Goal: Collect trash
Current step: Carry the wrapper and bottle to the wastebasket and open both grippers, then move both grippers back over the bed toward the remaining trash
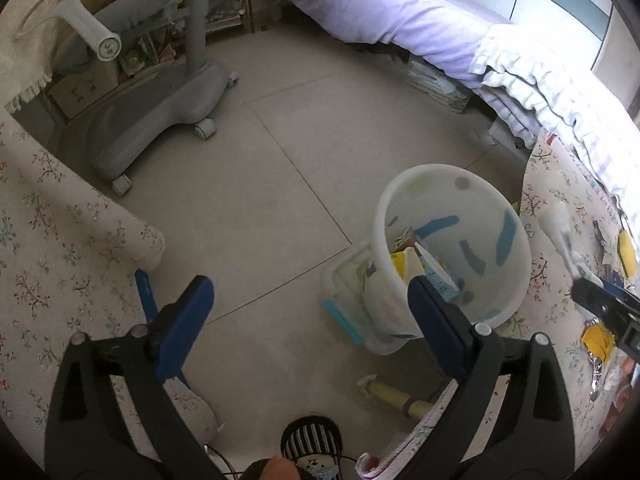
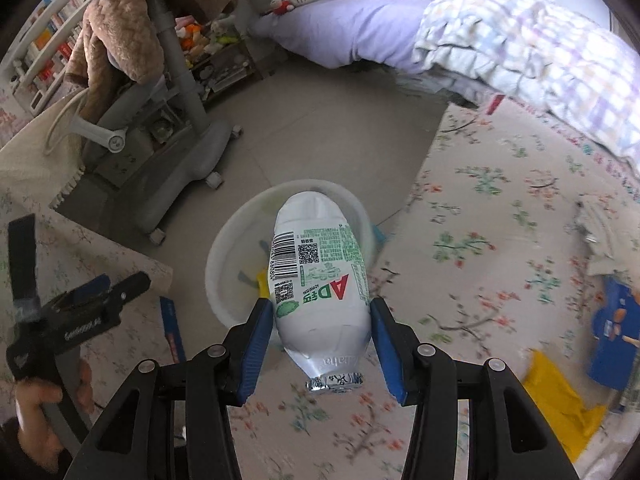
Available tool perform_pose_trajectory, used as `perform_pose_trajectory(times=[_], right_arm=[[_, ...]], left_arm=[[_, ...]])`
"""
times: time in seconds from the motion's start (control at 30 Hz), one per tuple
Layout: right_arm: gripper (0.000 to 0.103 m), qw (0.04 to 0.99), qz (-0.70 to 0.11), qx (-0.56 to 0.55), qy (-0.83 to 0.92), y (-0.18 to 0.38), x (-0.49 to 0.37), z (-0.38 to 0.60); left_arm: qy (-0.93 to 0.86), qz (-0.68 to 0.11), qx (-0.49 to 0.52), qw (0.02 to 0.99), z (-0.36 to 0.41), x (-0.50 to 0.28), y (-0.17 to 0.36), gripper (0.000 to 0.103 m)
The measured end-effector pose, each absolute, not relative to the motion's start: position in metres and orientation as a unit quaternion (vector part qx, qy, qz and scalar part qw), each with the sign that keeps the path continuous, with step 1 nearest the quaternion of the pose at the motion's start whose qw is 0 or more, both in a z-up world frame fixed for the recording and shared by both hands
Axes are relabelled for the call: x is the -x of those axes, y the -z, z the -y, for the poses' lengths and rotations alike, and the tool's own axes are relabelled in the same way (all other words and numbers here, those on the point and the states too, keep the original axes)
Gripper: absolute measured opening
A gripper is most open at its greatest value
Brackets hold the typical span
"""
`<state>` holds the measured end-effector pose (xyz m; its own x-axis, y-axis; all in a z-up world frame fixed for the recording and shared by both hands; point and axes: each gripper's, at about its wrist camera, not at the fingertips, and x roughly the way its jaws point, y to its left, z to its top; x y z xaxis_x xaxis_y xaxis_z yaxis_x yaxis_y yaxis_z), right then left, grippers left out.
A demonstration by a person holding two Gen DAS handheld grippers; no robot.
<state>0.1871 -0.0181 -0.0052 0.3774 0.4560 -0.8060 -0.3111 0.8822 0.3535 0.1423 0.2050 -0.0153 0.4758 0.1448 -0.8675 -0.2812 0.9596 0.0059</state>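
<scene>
White bottle (image 2: 320,280), floral tablecloth (image 2: 480,280)

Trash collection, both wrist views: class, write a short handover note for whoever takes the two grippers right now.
Left gripper: jaws wide open, nothing between them, hanging over the floor beside the white bin.
Right gripper: jaws shut on a white AD drink bottle, foil cap toward the camera, base pointing at the bin.
Done: the bin already holds cartons, one yellow.
Left: drop the bottle into the bin; then clear the floral cloth, where a yellow wrapper, a blue package and other scraps lie.
</scene>
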Motion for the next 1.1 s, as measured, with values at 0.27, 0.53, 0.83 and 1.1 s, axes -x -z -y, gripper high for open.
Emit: perform_pose_trajectory(times=[0.27,0.53,0.83,1.1], right_arm=[[0.069,0.824,-0.492,-0.118,-0.256,0.011,-0.208,0.009],[0.076,0.844,-0.482,-0.091,-0.219,-0.007,-0.190,0.038],[0.082,0.857,-0.481,-0.091,-0.162,-0.017,-0.156,0.117],[0.088,0.860,-0.488,-0.090,-0.120,-0.018,-0.118,0.181]], left_arm=[[-0.120,-0.499,0.067,0.855,-0.204,-0.143,0.015,0.097],[-0.110,-0.499,0.068,0.857,-0.194,-0.141,0.014,0.097],[-0.067,-0.501,0.065,0.861,-0.164,-0.139,0.008,0.100],[-0.043,-0.516,0.061,0.853,-0.136,-0.137,0.013,0.102]])
